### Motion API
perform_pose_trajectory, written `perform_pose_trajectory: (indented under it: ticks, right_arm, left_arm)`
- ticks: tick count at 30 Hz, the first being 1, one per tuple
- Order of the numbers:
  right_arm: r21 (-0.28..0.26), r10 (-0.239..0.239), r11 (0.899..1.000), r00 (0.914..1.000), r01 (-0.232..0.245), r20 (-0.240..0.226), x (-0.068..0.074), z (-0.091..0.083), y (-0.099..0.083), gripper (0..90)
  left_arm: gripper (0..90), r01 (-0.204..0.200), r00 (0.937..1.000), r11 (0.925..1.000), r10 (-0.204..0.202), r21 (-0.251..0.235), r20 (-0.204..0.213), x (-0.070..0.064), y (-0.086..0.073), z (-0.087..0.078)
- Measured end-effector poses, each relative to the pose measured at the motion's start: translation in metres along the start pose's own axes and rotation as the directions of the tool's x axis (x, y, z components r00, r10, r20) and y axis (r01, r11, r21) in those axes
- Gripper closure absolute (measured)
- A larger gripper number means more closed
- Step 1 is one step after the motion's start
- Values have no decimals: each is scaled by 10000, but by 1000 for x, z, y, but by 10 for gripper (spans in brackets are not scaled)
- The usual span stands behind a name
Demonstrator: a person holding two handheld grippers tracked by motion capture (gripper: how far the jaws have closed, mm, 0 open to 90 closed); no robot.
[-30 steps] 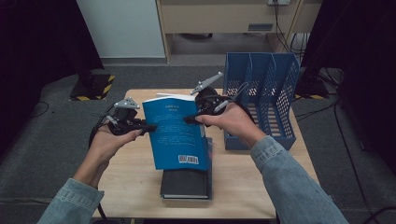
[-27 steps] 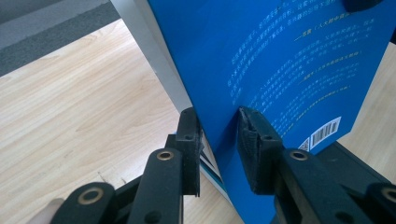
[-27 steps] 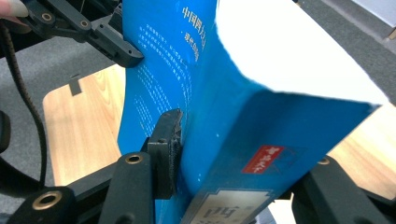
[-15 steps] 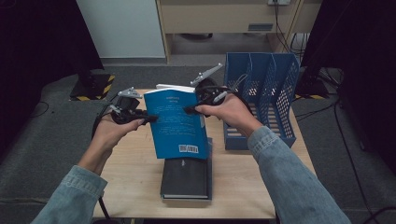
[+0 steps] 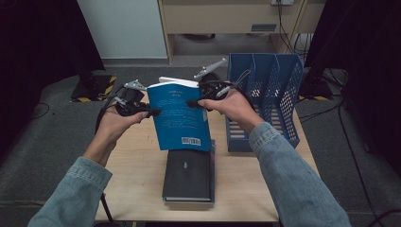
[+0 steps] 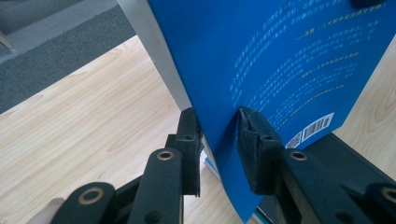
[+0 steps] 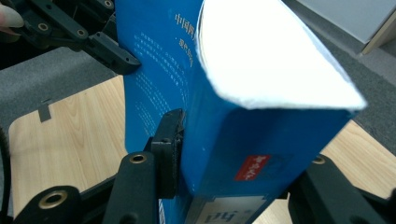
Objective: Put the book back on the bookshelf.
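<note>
A blue paperback (image 5: 179, 116) with a barcode on its back cover is held tilted above the table, gripped from both sides. My left gripper (image 5: 151, 112) is shut on its left edge; in the left gripper view the jaws (image 6: 218, 142) pinch the blue book (image 6: 289, 56). My right gripper (image 5: 192, 102) is shut on its right side; in the right gripper view the jaws (image 7: 243, 163) clamp the blue book (image 7: 219, 126) near the spine, white page edges on top. The left gripper (image 7: 109, 53) also shows at that view's upper left.
A black book (image 5: 187, 176) lies flat on the wooden table (image 5: 137, 165) just below the raised one. A blue mesh file rack (image 5: 267, 101) with several slots stands at the table's right. Dark floor surrounds the table.
Both grippers have carried the blue book upward and away from me, off the black book, and it now stands more upright.
</note>
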State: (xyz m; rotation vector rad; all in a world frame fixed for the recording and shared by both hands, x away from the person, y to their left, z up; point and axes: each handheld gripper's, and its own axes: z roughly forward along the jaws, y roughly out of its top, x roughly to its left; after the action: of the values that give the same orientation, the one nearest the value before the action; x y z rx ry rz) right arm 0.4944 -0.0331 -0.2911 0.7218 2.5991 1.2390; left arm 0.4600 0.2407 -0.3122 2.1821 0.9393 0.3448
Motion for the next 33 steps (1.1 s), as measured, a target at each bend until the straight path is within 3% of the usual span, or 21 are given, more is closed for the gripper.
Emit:
perform_pose_trajectory:
  ticks: [4, 11, 15, 18, 27, 33]
  right_arm:
    - [-83, -194, 9998, 9998, 194, 41, 6, -3, -2, 583]
    - [-143, -507, 9986, 9986, 509, 134, 26, -18, -17, 588]
    - [-279, -580, 9979, 9982, 584, 162, 37, -30, -34, 592]
    - [-359, -577, 9977, 9983, 580, 93, 40, -33, -38, 593]
    - [-374, -999, 9943, 9949, 994, -105, 49, -36, -30, 567]
    - [-381, -938, 9950, 9953, 928, -247, 48, -34, -25, 550]
  left_arm:
    - [703, -59, 10000, 10000, 59, -28, 7, -5, -3, -5]
    - [703, -459, 9989, 9989, 459, -19, -67, -26, -6, -15]
    - [702, -935, 9951, 9956, 937, 66, -305, -44, -7, -19]
    - [700, -1099, 9930, 9938, 1105, 167, -412, -48, -8, -20]
    - [695, -858, 9963, 9961, 856, -200, -92, -48, -17, -25]
    - [696, -723, 9973, 9968, 726, -335, 82, -47, -20, -26]
